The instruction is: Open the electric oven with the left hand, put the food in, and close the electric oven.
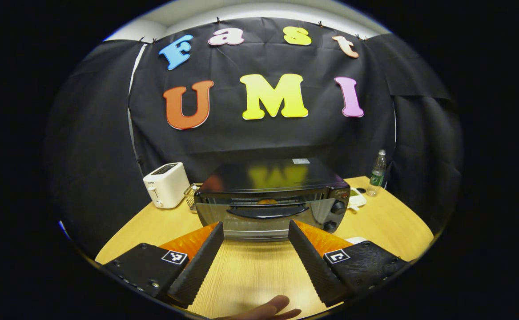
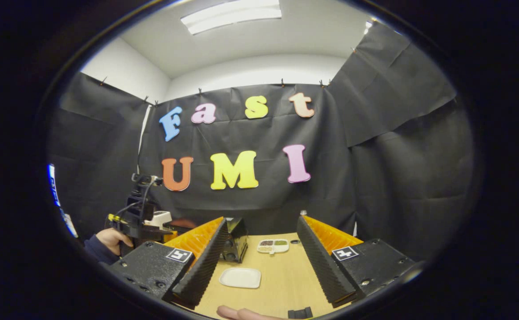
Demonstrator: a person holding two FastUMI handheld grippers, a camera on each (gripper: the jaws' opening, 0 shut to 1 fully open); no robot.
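**Lighting and image quality**

Lit from overhead by a ceiling light panel (image 2: 231, 17) at upper centre of the right gripper view. Glossy reflection on the oven top (image 1: 270, 174). Table (image 1: 388, 222) evenly bright; black backdrop dim. Strong fisheye bending toward the edges. Centre sharp, rims slightly soft.

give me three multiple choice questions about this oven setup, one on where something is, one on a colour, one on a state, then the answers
1. Where does the toaster stand relative to the oven in the left gripper view?
A. on its left
B. on top of it
C. in front of its door

2. What colour is the toaster?
A. red
B. white
C. green

3. How is the oven door?
A. hanging fully open
B. taken off
C. shut

Answers: 1 A, it sits on the table left of the oven. 2 B, its body is white. 3 C, the door stands upright against the front, handle up, with the left gripper open before it.
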